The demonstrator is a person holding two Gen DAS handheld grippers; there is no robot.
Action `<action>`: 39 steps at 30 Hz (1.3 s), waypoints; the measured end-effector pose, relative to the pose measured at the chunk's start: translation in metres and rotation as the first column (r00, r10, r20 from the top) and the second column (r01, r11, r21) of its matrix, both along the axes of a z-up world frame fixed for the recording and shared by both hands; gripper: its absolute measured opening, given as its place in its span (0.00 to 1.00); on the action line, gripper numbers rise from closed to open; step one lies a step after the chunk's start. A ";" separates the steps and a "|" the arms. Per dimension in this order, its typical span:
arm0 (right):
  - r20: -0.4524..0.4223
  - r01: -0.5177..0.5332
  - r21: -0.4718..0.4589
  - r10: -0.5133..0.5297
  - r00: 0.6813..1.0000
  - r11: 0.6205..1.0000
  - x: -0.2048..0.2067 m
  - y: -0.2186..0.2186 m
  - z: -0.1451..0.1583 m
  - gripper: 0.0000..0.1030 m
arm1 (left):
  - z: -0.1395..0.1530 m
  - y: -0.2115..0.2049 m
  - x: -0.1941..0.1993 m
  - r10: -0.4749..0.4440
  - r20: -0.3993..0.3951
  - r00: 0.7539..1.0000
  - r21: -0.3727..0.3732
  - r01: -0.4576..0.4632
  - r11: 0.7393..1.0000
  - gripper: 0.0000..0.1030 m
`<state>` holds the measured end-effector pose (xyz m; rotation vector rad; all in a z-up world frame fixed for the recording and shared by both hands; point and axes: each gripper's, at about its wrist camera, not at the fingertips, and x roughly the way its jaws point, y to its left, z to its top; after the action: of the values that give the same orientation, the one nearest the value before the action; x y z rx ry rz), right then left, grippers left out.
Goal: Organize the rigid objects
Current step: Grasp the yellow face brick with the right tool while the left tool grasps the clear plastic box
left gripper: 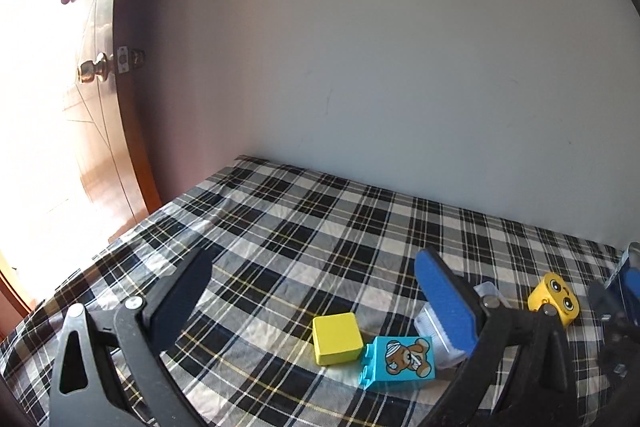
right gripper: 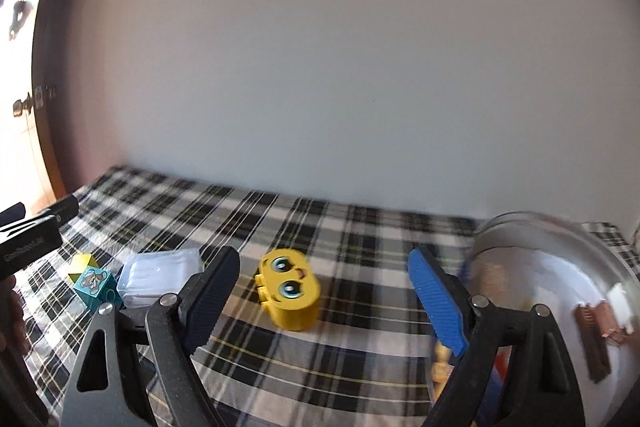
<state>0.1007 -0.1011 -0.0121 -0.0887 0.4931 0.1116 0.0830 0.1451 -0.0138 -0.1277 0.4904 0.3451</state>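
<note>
My blue right-hand finger [left gripper: 446,301] hides most of the clear plastic box [left gripper: 430,335]. Other gripper [left gripper: 618,301] cut off at frame edge. Right view: metal bowl [right gripper: 560,267] smeared by blur, cropped right; its contents unreadable. Small yellow piece [right gripper: 442,367] behind my blue finger [right gripper: 438,301], unidentifiable.

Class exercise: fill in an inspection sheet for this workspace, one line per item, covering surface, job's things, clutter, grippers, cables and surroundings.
Surface: plaid cloth, wrinkled.
Job's things: yellow cube touching teal bear brick; yellow face block lying apart; clear plastic box; metal bowl with blurred items inside.
Clutter: nothing seen.
Grippers: left gripper jaws open, empty; right gripper jaws open, empty, yellow face block ahead.
Cables: nothing seen.
Surroundings: pale wall; wooden door with knob.
</note>
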 end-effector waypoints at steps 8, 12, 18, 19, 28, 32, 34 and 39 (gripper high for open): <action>-0.239 -0.062 -0.097 0.037 0.970 0.993 0.045 0.030 -0.029 0.70 | -0.001 -0.006 0.011 -0.079 -0.046 0.996 0.013 0.080 0.997 0.99; -0.308 -0.054 -0.088 0.025 0.951 0.995 0.057 0.027 -0.038 0.68 | -0.004 -0.028 0.021 -0.202 -0.096 0.975 0.056 0.208 0.977 0.99; -0.365 -0.070 -0.018 0.058 0.929 0.997 0.062 0.018 -0.045 0.45 | -0.011 -0.065 0.023 -0.374 -0.207 0.904 0.189 0.412 0.891 0.99; -0.364 -0.076 -0.011 0.067 0.929 0.997 0.058 0.017 -0.044 0.45 | -0.011 -0.070 0.022 -0.392 -0.215 0.894 0.204 0.434 0.878 0.99; -0.242 -0.050 0.055 0.062 0.968 0.997 -0.017 -0.013 -0.024 0.45 | -0.032 -0.098 0.056 -0.509 -0.397 0.763 0.191 0.612 0.768 0.96; -0.229 -0.047 0.081 0.064 0.971 0.996 -0.041 -0.027 -0.022 0.45 | -0.041 -0.102 0.068 -0.521 -0.442 0.730 0.137 0.629 0.766 0.89; -0.227 -0.048 0.092 0.068 0.971 0.995 -0.047 -0.031 -0.022 0.45 | -0.043 -0.101 0.071 -0.536 -0.441 0.720 0.101 0.633 0.768 0.82; -0.246 -0.058 0.108 0.083 0.966 0.992 -0.045 -0.030 -0.024 0.45 | -0.045 -0.087 0.079 -0.590 -0.398 0.703 -0.117 0.599 0.792 0.52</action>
<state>0.0560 -0.1307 -0.0360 0.0065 0.7358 0.2188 0.1620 0.0577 -0.0587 0.1368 0.9226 -0.2797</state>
